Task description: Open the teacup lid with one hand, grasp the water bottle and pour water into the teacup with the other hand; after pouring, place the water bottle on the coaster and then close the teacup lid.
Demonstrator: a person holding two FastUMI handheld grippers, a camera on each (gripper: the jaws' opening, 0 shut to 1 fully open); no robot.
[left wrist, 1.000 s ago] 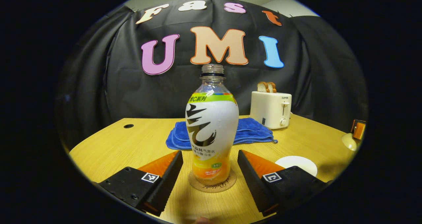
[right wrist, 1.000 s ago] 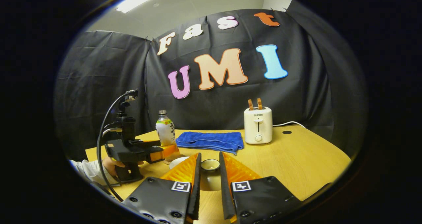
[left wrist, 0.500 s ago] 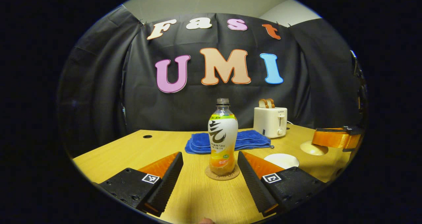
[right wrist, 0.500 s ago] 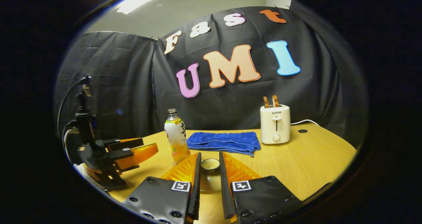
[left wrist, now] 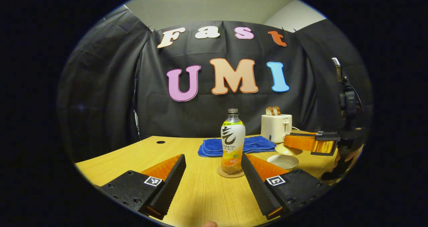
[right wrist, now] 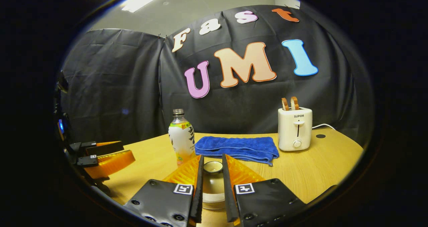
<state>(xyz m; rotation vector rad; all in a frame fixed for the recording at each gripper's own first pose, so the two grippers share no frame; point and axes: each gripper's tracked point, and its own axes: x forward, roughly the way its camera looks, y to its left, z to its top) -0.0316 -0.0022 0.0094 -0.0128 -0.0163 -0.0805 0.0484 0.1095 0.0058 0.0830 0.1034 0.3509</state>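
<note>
Left tongs [left wrist: 213, 175] gape, bottle [left wrist: 232, 140] standing apart.

We are seeing the water bottle [left wrist: 232, 140] standing upright on the round coaster [left wrist: 230, 173], uncapped, with a white label and orange base. The teacup [left wrist: 283, 161] is sitting to its right as a pale, wide, shallow shape on the table. The teacup lid [right wrist: 213, 167] is being held aloft by its small knob, pale and domed, above the teacup.
</note>
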